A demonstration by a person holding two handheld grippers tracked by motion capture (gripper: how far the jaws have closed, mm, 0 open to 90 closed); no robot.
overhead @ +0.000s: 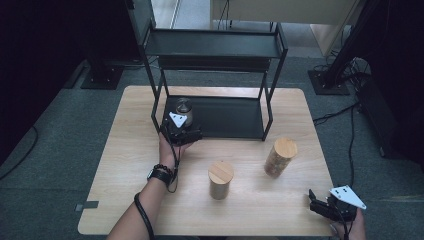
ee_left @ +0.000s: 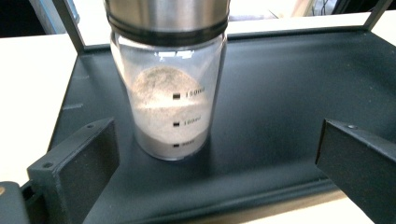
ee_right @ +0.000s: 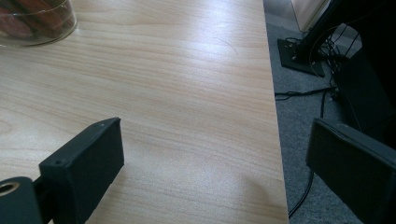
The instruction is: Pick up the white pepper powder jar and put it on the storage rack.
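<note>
The clear glass jar with a steel lid and pale powder inside (ee_left: pixel 169 93) stood upright on the bottom tray of the black metal shelf rack (overhead: pixel 235 120), at twelve o'clock from the left hand-held gripper (ee_left: pixel 217 158), whose jaws gaped wide with no pad touching it. Glass that smooth looked slippery, rigid, breakable and fairly heavy, so mid-body under the lid seemed safest. The right hand-held gripper (overhead: pixel 320 202) rested open and empty at the light wooden table (overhead: pixel 125 180)'s five o'clock corner.

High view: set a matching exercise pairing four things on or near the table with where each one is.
1. steel-lidded glass jar
2. left tool
3. right tool
4. wood-lidded jar of snacks

A. table's near right corner
B. on the rack's bottom shelf
C. on the table, right of the plain wood-lidded jar
D. open, at the shelf's front edge

Pairs: 1-B, 2-D, 3-A, 4-C
</note>
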